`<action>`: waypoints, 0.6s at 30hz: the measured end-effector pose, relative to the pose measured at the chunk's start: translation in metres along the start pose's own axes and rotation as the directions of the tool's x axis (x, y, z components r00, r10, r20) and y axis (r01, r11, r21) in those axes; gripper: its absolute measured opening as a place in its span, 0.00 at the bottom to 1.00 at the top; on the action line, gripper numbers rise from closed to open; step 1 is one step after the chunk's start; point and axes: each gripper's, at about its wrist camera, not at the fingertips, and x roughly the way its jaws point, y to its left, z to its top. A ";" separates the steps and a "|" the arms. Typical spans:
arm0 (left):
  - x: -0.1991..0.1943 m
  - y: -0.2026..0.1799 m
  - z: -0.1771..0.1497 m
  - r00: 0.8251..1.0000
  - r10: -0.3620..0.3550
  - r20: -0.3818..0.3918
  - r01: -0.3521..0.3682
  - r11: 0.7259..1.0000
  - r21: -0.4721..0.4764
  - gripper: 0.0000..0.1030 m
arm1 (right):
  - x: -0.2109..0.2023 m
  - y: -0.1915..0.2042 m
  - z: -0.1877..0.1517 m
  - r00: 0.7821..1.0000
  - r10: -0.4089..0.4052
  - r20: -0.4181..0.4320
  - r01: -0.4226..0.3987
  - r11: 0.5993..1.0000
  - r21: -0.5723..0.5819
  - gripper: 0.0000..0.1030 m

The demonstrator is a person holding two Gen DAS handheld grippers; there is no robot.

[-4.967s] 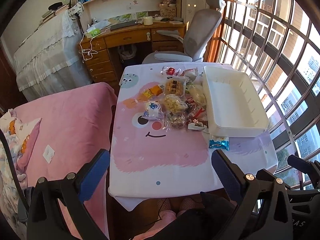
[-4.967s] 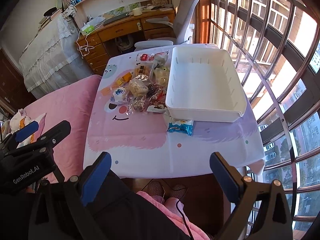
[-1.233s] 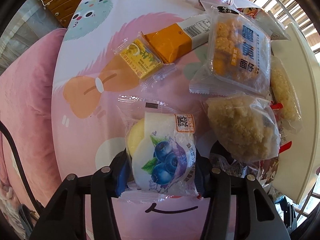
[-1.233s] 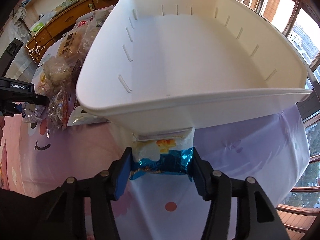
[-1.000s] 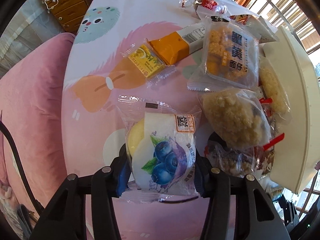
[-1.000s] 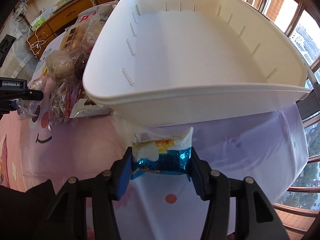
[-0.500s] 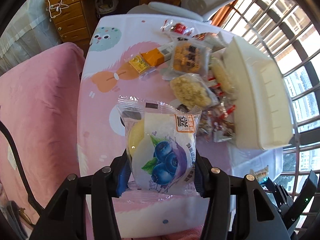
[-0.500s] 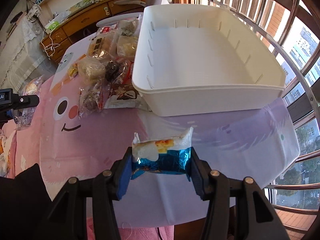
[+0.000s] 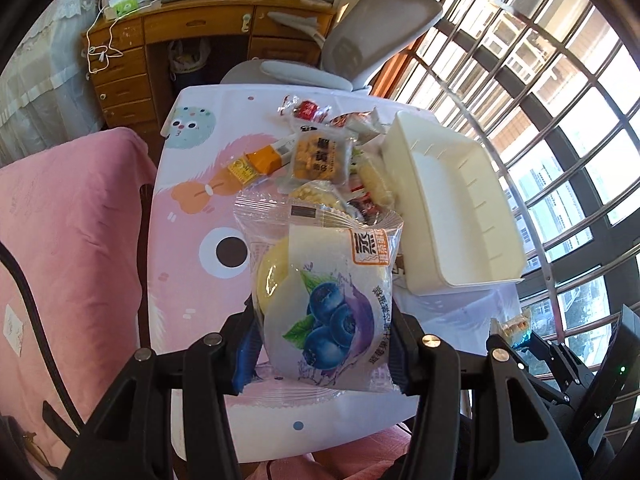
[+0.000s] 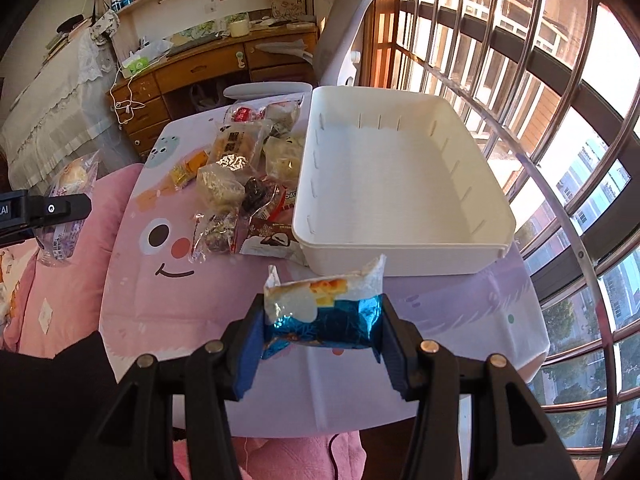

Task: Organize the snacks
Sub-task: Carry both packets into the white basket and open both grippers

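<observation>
My left gripper [image 9: 320, 344] is shut on a clear-wrapped blueberry cake pack [image 9: 324, 296], held high above the table. A blue foil snack pack [image 10: 324, 312] sits between the pads of my right gripper [image 10: 320, 344], which is shut on it and raised over the table's near edge. The white plastic bin [image 10: 400, 184] stands empty on the right side of the table [image 10: 168, 308]. A pile of wrapped snacks [image 10: 240, 184] lies just left of the bin. The left gripper with its pack also shows at the left edge of the right wrist view [image 10: 60, 208].
The small table wears a pink cartoon cloth. A pink bed [image 9: 60, 220] lies to the left. Behind the table are a grey office chair [image 9: 360, 48] and a wooden desk [image 9: 192, 32]. Barred windows [image 10: 560, 80] run along the right.
Both grippers have risen away from the table with their packs still gripped. The table, bin and snack pile now look smaller and farther below.
</observation>
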 end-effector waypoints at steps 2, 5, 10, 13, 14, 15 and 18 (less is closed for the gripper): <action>-0.004 -0.004 -0.001 1.000 -0.018 0.013 0.018 1.000 0.006 0.50 | -0.006 -0.004 0.004 1.000 -0.007 0.007 0.007 1.000 0.001 0.51; -0.007 -0.014 -0.001 0.999 -0.037 0.035 0.036 0.999 0.022 0.50 | -0.012 -0.012 0.009 1.000 -0.013 0.022 0.013 1.000 0.012 0.51; -0.005 -0.037 0.002 0.997 -0.065 0.050 0.062 0.997 0.055 0.50 | -0.015 -0.030 0.021 0.999 0.004 0.033 -0.004 1.000 0.021 0.51; -0.003 -0.057 0.006 0.995 -0.080 0.062 0.075 0.994 0.079 0.50 | -0.013 -0.041 0.030 0.999 0.011 0.041 -0.011 1.000 0.007 0.51; -0.002 -0.065 0.008 0.994 -0.086 0.068 0.080 0.993 0.092 0.50 | -0.013 -0.045 0.034 0.999 0.015 0.046 -0.015 1.000 0.001 0.51; 0.000 -0.071 0.010 0.993 -0.089 0.072 0.082 0.992 0.101 0.50 | -0.012 -0.050 0.037 0.999 0.021 0.048 -0.021 1.000 -0.007 0.51; 0.005 -0.097 0.017 0.991 -0.102 0.091 0.091 0.989 0.118 0.50 | -0.008 -0.063 0.047 0.998 0.038 0.048 -0.036 0.999 -0.033 0.51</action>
